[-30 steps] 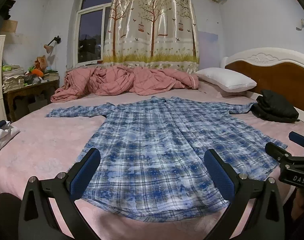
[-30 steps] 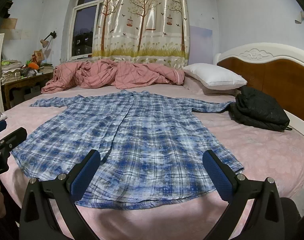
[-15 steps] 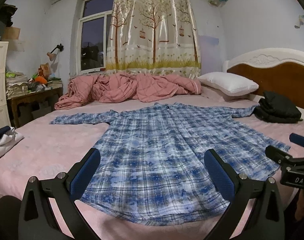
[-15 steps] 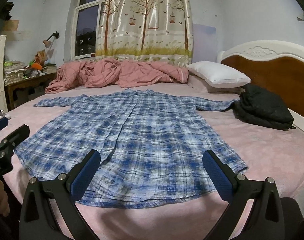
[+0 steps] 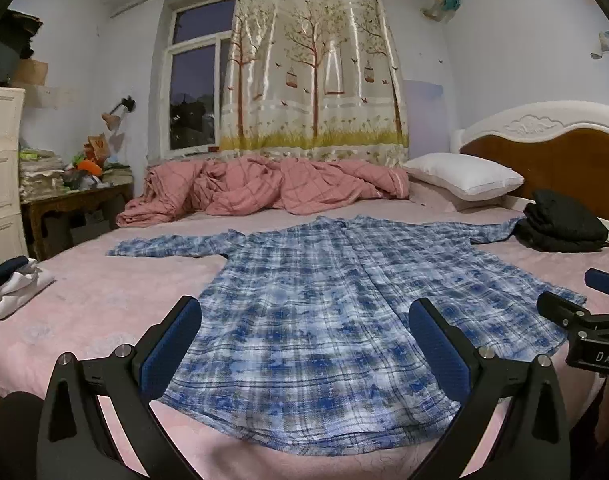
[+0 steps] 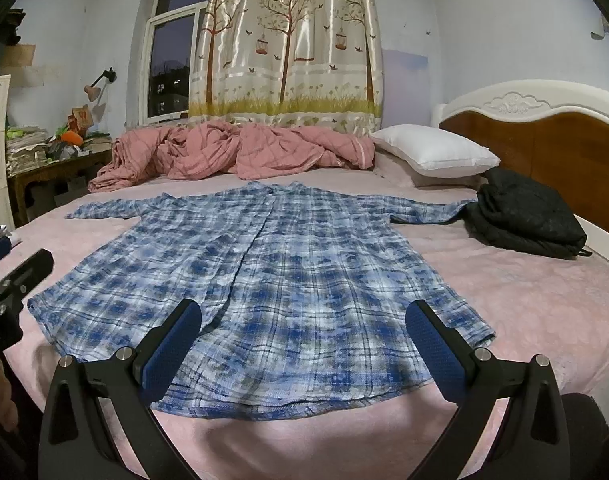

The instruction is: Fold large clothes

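A large blue-and-white plaid shirt (image 5: pixel 336 304) (image 6: pixel 272 280) lies flat on the pink bed (image 5: pixel 104 304) (image 6: pixel 536 304), collar far, hem near, both sleeves spread sideways. My left gripper (image 5: pixel 304 344) hovers open above the hem's left half, nothing between its blue pads. My right gripper (image 6: pixel 302 344) hovers open over the hem's right half, also holding nothing. The right gripper's body (image 5: pixel 592 328) shows at the left wrist view's right edge, and the left one (image 6: pixel 8 292) at the right wrist view's left edge.
A crumpled pink quilt (image 5: pixel 264 188) and a white pillow (image 5: pixel 464 176) lie at the bed's far side. A folded black garment (image 5: pixel 564 228) sits by the right sleeve near the headboard (image 6: pixel 544 140). Folded white clothes (image 5: pixel 12 284) rest at the bed's left edge. A cluttered side table (image 5: pixel 72 196) stands beyond.
Both grippers have dropped lower toward the bed, so the view is flatter; the shirt has not moved and both grippers stay open.
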Demonstrator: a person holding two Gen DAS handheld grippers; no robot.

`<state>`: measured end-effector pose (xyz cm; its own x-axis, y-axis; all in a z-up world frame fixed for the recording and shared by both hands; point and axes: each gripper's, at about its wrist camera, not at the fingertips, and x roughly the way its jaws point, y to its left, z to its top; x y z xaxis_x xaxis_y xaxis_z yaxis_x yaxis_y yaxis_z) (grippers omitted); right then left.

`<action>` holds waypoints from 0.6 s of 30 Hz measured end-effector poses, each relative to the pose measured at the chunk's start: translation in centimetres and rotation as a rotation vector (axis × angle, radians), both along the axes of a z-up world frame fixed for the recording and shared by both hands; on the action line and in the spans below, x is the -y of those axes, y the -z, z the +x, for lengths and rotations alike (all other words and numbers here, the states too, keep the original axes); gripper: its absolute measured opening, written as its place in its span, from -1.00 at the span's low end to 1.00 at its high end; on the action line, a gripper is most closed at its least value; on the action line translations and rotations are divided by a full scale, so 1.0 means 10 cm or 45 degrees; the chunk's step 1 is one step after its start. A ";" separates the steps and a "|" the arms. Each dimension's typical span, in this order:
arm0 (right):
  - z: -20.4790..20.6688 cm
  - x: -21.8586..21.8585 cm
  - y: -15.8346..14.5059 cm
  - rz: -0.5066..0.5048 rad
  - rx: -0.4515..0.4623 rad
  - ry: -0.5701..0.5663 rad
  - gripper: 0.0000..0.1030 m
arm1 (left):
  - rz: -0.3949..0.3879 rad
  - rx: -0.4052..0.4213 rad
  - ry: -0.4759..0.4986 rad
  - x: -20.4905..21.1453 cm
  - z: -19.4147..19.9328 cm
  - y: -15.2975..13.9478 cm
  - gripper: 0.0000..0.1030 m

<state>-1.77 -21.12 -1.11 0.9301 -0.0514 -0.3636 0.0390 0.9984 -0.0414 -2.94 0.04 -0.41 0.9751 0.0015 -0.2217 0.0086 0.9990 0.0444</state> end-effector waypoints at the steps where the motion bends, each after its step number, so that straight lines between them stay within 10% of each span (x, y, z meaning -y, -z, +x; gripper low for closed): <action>1: 0.01 0.00 0.00 -0.002 -0.004 0.003 1.00 | 0.005 0.017 -0.019 0.00 -0.02 0.01 1.00; 18: 0.00 0.00 -0.01 -0.102 0.016 0.024 1.00 | 0.039 -0.024 -0.003 0.02 0.01 0.02 1.00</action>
<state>-1.78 -21.16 -1.02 0.9331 -0.0973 -0.3461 0.0587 0.9910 -0.1203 -2.88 -0.21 -0.65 0.9708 0.0110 -0.2396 0.0072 0.9971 0.0752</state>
